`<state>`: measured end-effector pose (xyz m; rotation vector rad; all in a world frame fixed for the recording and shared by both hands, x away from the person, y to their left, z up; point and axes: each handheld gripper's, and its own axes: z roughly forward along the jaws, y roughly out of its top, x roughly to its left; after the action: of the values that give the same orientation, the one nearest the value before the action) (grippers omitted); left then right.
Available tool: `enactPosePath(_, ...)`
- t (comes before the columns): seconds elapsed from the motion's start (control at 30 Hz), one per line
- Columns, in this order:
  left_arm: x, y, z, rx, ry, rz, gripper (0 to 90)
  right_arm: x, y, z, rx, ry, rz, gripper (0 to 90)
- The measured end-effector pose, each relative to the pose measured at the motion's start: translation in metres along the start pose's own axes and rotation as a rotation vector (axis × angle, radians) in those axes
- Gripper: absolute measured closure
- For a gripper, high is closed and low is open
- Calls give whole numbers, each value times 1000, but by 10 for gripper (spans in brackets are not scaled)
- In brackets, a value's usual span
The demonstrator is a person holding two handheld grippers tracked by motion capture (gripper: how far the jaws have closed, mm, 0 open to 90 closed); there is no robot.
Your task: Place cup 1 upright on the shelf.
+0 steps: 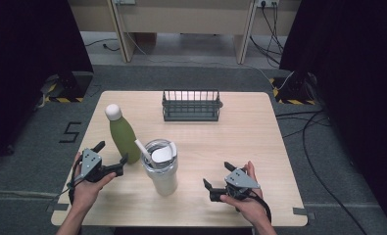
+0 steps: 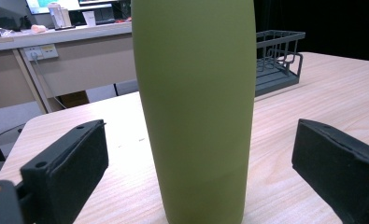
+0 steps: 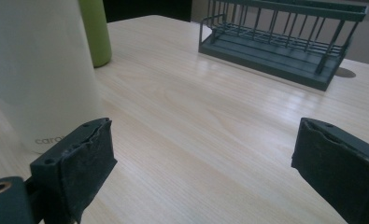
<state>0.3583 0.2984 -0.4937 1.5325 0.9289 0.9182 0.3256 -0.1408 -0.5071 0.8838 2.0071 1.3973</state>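
The green bottle stands upright at the table's left, between the wide-open left gripper, pads clear; looks rigid, smooth, probably slippery and top-heavy, so I'd squeeze mid-body, while right gripper hangs open, empty.

Both forearms reach in over the near edge of the table. The black left gripper is held low with jaws spread wide; the black right gripper likewise gapes, empty.
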Motion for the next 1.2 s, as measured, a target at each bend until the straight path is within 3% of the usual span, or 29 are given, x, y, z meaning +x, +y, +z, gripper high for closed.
enactPosePath(0.13, 0, 2, 1, -3, 4, -1, 31, 9, 4, -1, -9, 30, 1, 45)
enactPosePath(0.27, -1, 2, 2, -1, 6, -1, 32, 24, 11, 3, -17, 68, -37, 3)
enactPosePath(0.47, 1, 2, 2, 4, 14, -3, 34, 37, 19, 10, -26, 82, -54, 2)
enactPosePath(0.7, 3, 4, 1, -10, 17, -8, 35, 61, 28, 22, -38, 156, -81, 2)
enactPosePath(1.03, 3, 4, 2, -9, 7, -14, 35, 76, 36, 40, -43, 203, -89, 6)
enactPosePath(1.2, 1, 4, 2, -8, -1, -6, 35, 83, 40, 52, -40, 231, -69, 38)
